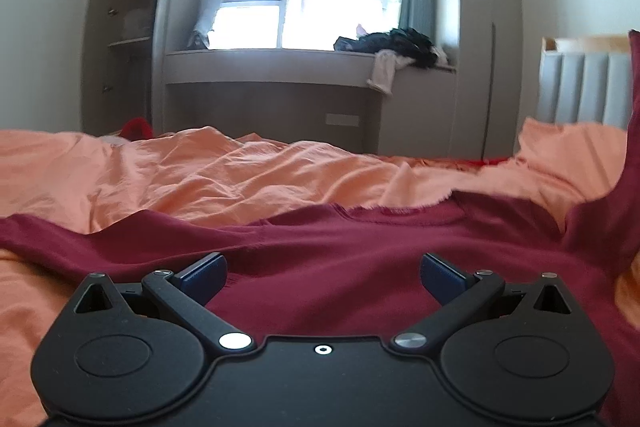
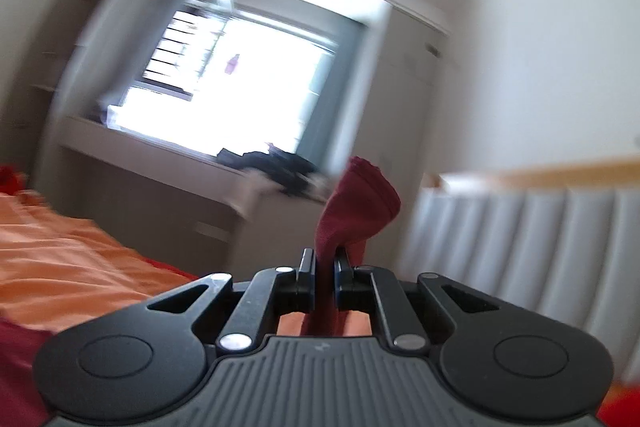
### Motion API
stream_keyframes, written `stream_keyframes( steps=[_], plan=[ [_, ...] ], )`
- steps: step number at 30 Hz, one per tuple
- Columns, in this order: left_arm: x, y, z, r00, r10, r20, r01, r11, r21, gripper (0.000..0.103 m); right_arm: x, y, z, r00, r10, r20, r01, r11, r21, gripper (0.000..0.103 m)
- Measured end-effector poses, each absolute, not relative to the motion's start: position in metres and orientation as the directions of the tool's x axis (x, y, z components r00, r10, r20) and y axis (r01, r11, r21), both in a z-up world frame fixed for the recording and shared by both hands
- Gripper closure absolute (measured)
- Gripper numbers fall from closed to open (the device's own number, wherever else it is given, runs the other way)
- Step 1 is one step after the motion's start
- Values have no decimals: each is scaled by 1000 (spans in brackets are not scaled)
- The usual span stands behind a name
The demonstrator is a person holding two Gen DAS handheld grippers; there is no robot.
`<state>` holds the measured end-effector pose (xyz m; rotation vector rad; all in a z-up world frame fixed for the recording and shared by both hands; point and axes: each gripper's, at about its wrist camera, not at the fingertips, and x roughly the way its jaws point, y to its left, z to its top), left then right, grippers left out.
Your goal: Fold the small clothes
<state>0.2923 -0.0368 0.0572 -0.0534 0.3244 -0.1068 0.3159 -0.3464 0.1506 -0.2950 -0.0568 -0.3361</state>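
— Looking at your left gripper point(image 1: 323, 277): jaws spread wide, low above the dark red garment point(image 1: 360, 251) lying on the orange bedsheet point(image 1: 180, 171).

— And your right?

— Your right gripper point(image 2: 323, 263) pinches a bunched fold of that garment point(image 2: 356, 205), lifted clear of the bed.

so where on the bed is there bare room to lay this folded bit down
Open orange sheet beyond the maroon garment, toward the window desk. Another bare strip at near left. Crowded: the garment fills the middle under the left gripper and rises at right, pinched in the right gripper.
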Motion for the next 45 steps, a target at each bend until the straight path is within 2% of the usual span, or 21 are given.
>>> stream_keyframes(
  steps=[5,9,14,19,25,31,32,34,36,38,42,45],
  plan=[
    [287,-13,72,953,-89,-288,43,986,-162,0,311,-252,155,991,-111,81,134,918,-373,94],
    [281,6,82,967,-37,-253,-11,983,-185,0,315,-182,153,999,41,-24,-48,920,-388,95],
    [274,25,88,979,54,-198,-86,984,-156,0,322,-107,128,967,187,-171,-241,885,-398,95],
    [269,37,89,978,70,-196,-102,982,-160,0,313,-66,76,936,232,-264,-332,831,-447,95],
    [264,40,89,981,64,-184,-94,982,-163,0,283,-36,30,938,244,-248,-345,732,-587,95],
    [270,34,84,976,7,-217,-47,983,-179,0,266,-30,-10,928,268,-259,-373,670,-642,92],
    [272,32,82,974,-5,-225,-35,984,-177,0,264,-33,-9,927,273,-259,-376,681,-628,90],
    [274,24,78,970,-33,-240,-6,988,-157,0,260,-41,-8,926,278,-257,-378,714,-589,71],
    [275,16,74,965,-67,-254,34,990,-134,0,252,-53,-5,933,270,-238,-359,750,-556,41],
    [277,6,68,956,-97,-276,71,992,-104,0,245,-69,-1,942,250,-223,-332,783,-527,29],
    [279,-7,57,945,-108,-309,98,994,-49,0,241,-112,0,962,164,-217,-247,860,-447,12],
    [278,-15,49,936,-115,-332,118,993,-13,0,245,-150,-2,972,62,-228,-149,910,-388,7]
  ],
)
